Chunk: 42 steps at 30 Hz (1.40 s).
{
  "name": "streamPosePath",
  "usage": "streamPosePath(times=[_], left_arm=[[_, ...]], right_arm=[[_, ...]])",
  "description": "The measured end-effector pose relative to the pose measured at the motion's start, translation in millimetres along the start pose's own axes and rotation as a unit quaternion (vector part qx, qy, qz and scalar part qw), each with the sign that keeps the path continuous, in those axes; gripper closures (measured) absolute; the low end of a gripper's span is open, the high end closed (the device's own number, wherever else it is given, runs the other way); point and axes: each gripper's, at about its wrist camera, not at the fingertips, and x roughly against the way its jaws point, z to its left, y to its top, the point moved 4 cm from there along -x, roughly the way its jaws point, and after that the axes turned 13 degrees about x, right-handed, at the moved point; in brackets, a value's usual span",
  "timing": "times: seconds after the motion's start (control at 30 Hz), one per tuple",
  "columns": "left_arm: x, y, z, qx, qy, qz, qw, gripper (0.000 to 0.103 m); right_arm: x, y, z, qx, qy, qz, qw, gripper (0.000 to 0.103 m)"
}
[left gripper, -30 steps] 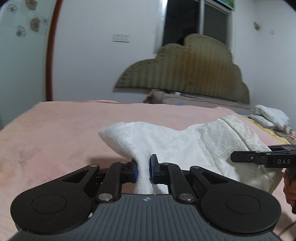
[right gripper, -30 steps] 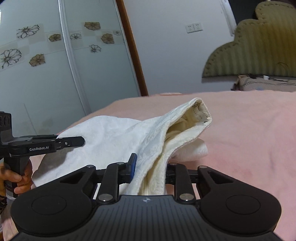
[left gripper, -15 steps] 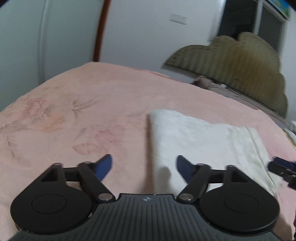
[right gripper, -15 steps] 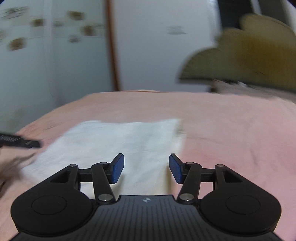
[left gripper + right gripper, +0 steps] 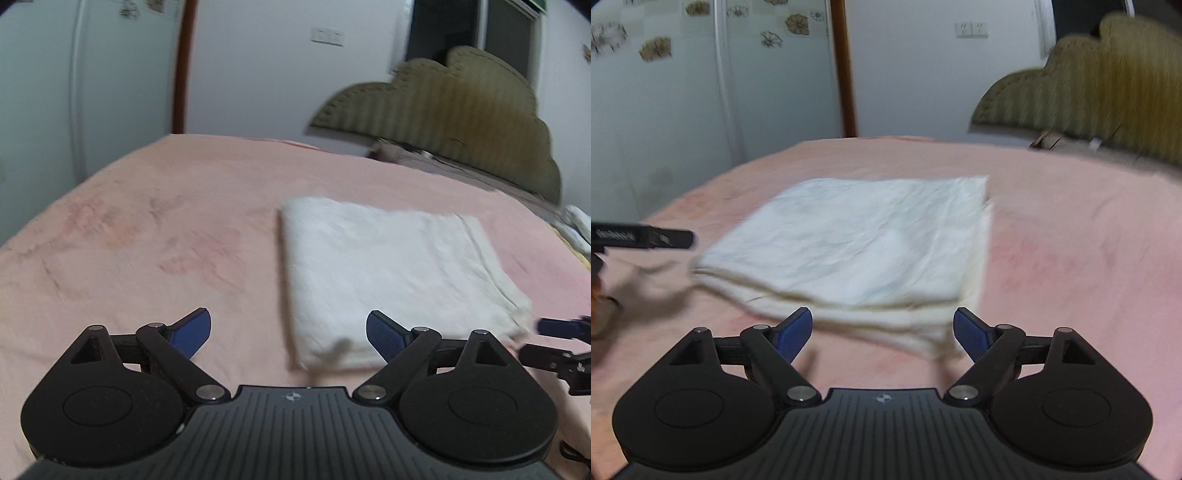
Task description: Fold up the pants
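The white pants (image 5: 391, 273) lie folded into a flat layered rectangle on the pink bed; they also show in the right wrist view (image 5: 864, 247). My left gripper (image 5: 288, 332) is open and empty, just in front of the fold's near left corner. My right gripper (image 5: 882, 332) is open and empty, just in front of the stack's near edge. The right gripper's tip shows at the right edge of the left wrist view (image 5: 561, 332). The left gripper's finger shows at the left edge of the right wrist view (image 5: 646, 238).
The pink bedspread (image 5: 147, 236) spreads wide to the left of the pants. An olive headboard (image 5: 461, 118) stands at the far end. More white cloth (image 5: 576, 225) lies at the bed's right edge. A wardrobe with flower decals (image 5: 683, 92) stands beside the bed.
Both grippers were shut on the pants and held them up; they have let go, opened wide and drawn back. The pants now lie flat, folded on the bed.
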Motion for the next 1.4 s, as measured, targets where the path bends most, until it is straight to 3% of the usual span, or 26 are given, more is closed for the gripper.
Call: streamPosePath(times=[0.1,0.2,0.27,0.3,0.33,0.37,0.4,0.43,0.47,0.5,0.53,0.6,0.63,0.7,0.8,0.9,1.07,1.13,1.2,1.33,1.4], left_arm=[[3.0,-19.2,-17.4,-0.034,-0.01,0.018,0.9992,0.007],[-6.1,-38.0,-31.4,-0.073,-0.007,0.029,0.9969,0.005],[-15.1,-46.4,-35.8,-0.09,0.021,0.029,0.9953,0.005],[-19.8,-48.4,-36.1,-0.092,0.036,0.029,0.9947,0.005],[-24.5,-50.1,-36.0,-0.091,0.048,0.03,0.9942,0.005],[-29.0,-52.0,-35.7,-0.091,0.056,0.034,0.9937,0.004],[-33.8,-53.3,-34.6,-0.09,0.062,0.038,0.9933,0.002],[-37.0,-54.4,-33.8,-0.088,0.067,0.037,0.9931,0.0],[-38.5,-55.8,-33.2,-0.085,0.07,0.03,0.9934,0.0],[-38.9,-57.6,-32.6,-0.08,0.07,0.024,0.994,0.0],[-38.7,-59.1,-31.6,-0.073,0.072,0.022,0.9945,0.0],[-36.4,-61.3,-29.4,-0.063,0.073,0.017,0.9952,0.0],[-36.1,-60.9,-28.9,-0.061,0.072,0.019,0.9954,0.0],[-36.6,-59.7,-25.9,-0.052,0.066,0.023,0.9962,0.0],[-35.9,-59.8,-26.2,-0.053,0.067,0.023,0.9961,0.0],[-35.6,-60.0,-27.8,-0.047,0.063,0.025,0.9965,0.0],[-36.0,-59.8,-26.5,-0.046,0.062,0.026,0.9967,0.0],[-36.1,-59.8,-26.6,-0.045,0.062,0.026,0.9967,0.0],[-36.1,-59.8,-26.6,-0.046,0.062,0.026,0.9967,0.0],[-36.1,-59.8,-26.5,-0.046,0.062,0.026,0.9967,0.0],[-36.2,-59.8,-26.6,-0.046,0.062,0.026,0.9967,0.0]], right_arm=[[10.1,-5.1,14.5,-0.027,0.046,-0.003,0.999,0.019],[20.8,2.6,28.4,0.0,0.035,-0.001,0.999,0.019],[35.2,15.0,40.0,0.02,0.029,-0.011,0.999,0.019],[43.5,22.1,42.5,0.007,0.049,-0.025,0.998,0.019],[54.3,30.1,41.7,-0.032,0.1,-0.052,0.993,0.019],[64.1,36.4,39.0,-0.088,0.175,-0.087,0.977,0.013],[70.6,40.3,34.3,-0.139,0.246,-0.119,0.952,0.002],[74.5,42.8,28.2,-0.188,0.306,-0.155,0.92,0.0],[75.3,43.3,22.7,-0.221,0.329,-0.177,0.901,0.0],[72.7,42.7,18.9,-0.235,0.318,-0.182,0.9,0.0],[67.7,41.2,16.7,-0.234,0.276,-0.17,0.917,0.0],[52.3,35.4,15.7,-0.218,0.152,-0.107,0.958,0.0],[45.0,32.3,17.1,-0.214,0.111,-0.076,0.968,0.0],[39.6,28.1,22.9,-0.213,0.114,-0.063,0.968,0.0],[44.1,30.0,32.0,-0.231,0.177,-0.085,0.953,0.0],[53.5,39.6,38.4,-0.24,0.186,-0.109,0.946,0.0],[57.4,53.3,53.0,-0.272,0.243,-0.146,0.92,0.0],[57.2,56.9,59.1,-0.258,0.232,-0.149,0.926,0.0],[55.5,57.4,61.8,-0.237,0.191,-0.139,0.942,0.0],[53.2,47.5,55.4,-0.176,0.069,-0.11,0.976,0.0],[44.7,38.8,50.6,-0.149,0.001,-0.083,0.985,0.0]])
